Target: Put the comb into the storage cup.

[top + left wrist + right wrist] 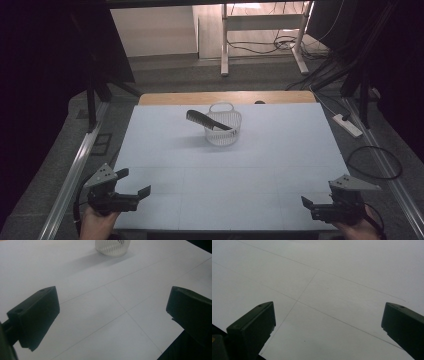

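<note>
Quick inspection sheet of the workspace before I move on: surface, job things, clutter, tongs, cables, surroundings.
Surface: pale blue mat over a wooden table, faint seam lines, bare near both tongs.
Job's things: white slatted basket upright at centre rear; black comb resting tilted across its rim, one end inside.
Clutter: nothing seen on the mat.
Tongs: left tongs and right tongs at the near corners, both open, holding nothing.
Cables: looped black cable on the floor at right; white power strip beyond it.
Surroundings: white desk frame behind, tangled wires beneath it.

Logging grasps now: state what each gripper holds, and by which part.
Nothing held. Left gripper and right gripper are open, far from the comb.
</note>
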